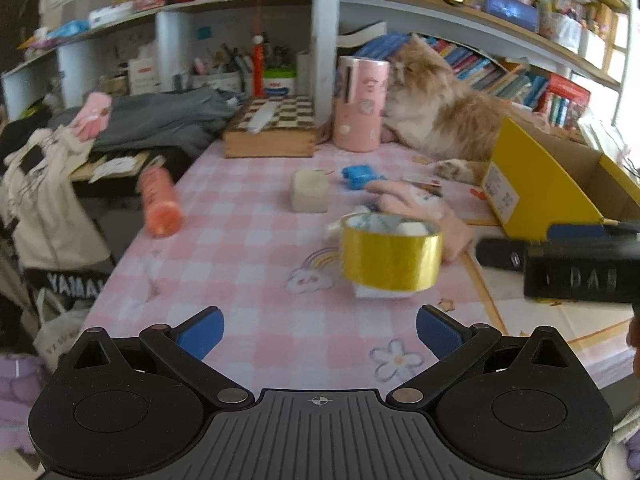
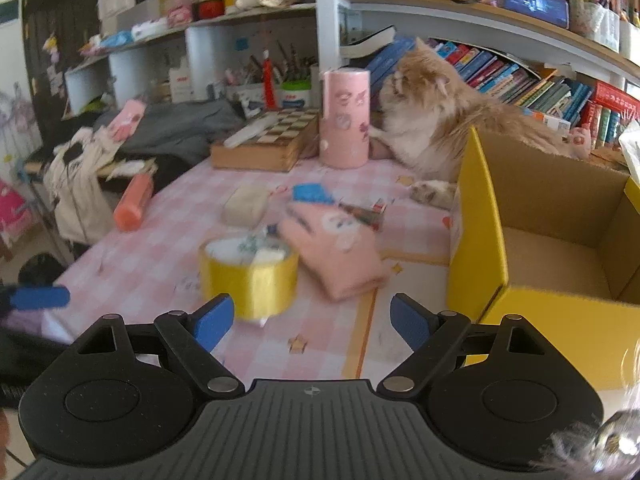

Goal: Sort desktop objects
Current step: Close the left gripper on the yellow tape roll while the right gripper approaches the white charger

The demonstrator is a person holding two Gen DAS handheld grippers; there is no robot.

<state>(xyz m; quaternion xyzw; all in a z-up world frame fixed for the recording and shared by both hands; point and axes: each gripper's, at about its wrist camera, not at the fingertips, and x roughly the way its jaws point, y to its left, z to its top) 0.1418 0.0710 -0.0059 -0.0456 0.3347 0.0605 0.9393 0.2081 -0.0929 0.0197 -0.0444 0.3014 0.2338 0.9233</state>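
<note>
Both the left gripper and right gripper gape wide, empty, above the table. Gold tape stands just left of the pink pouch; yellow box to its right.

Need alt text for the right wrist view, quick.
The open right gripper hovers over a pink checked table, just short of a yellow tape roll. An open yellow cardboard box stands right; a cat lies behind.
</note>
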